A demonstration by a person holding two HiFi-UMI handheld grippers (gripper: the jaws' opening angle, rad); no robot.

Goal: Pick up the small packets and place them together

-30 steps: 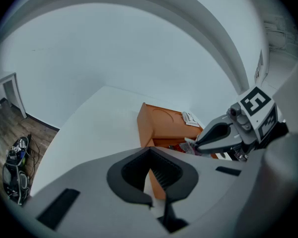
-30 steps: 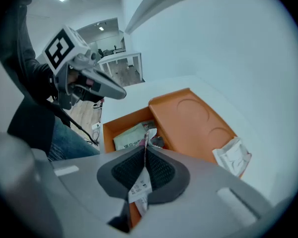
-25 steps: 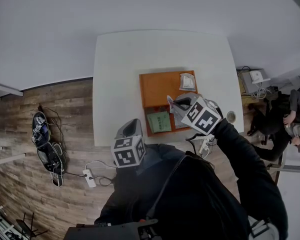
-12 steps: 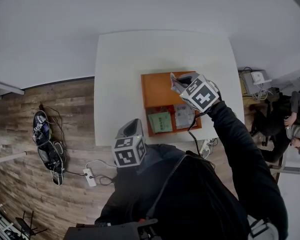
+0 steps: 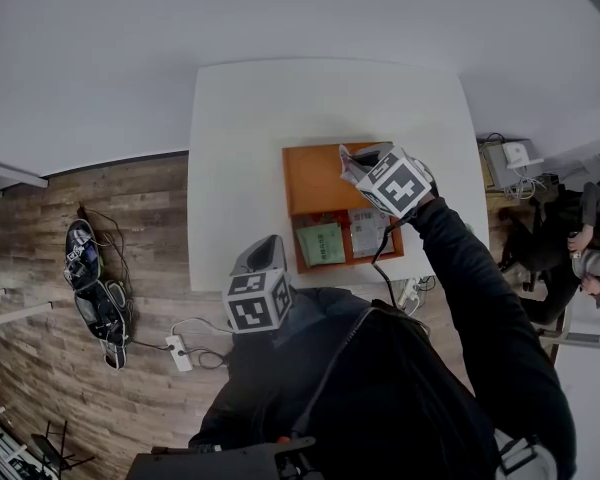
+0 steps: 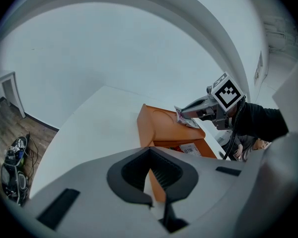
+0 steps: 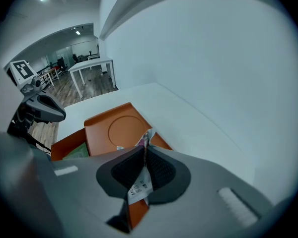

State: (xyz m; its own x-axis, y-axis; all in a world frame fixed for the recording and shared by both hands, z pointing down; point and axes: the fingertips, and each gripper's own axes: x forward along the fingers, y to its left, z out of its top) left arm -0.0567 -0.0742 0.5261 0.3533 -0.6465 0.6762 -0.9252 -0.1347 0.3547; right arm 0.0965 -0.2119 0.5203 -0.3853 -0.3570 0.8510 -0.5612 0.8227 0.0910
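The right tongs [image 5: 354, 165] hang over the far right part of the orange tray [image 5: 310, 178], which lies on the white desk [image 5: 240, 138]. In the right gripper view these tongs [image 7: 143, 157] are pinched on a small packet [image 7: 140, 183]. The packet stands on edge between the ribbed pads, its crumpled top poking out past the tips and its printed end hanging below. The jaws have just been easing a little wider, yet the pads press on the packet. From the head view the packet [image 5: 347, 167] shows as a pale scrap at the tips, lifted clear of the tray.

Two more packets lie in the tray's near compartments: a green packet [image 5: 320, 243] on the left and a pale printed packet [image 5: 366, 231] on the right, side by side with a divider between them. The tray's far left section, with its round recess [image 7: 125, 129], is bare.

The left tongs [image 5: 265, 251] are held over the desk's near edge, well apart from the tray. Their tips [image 6: 149, 155] meet with nothing between them.
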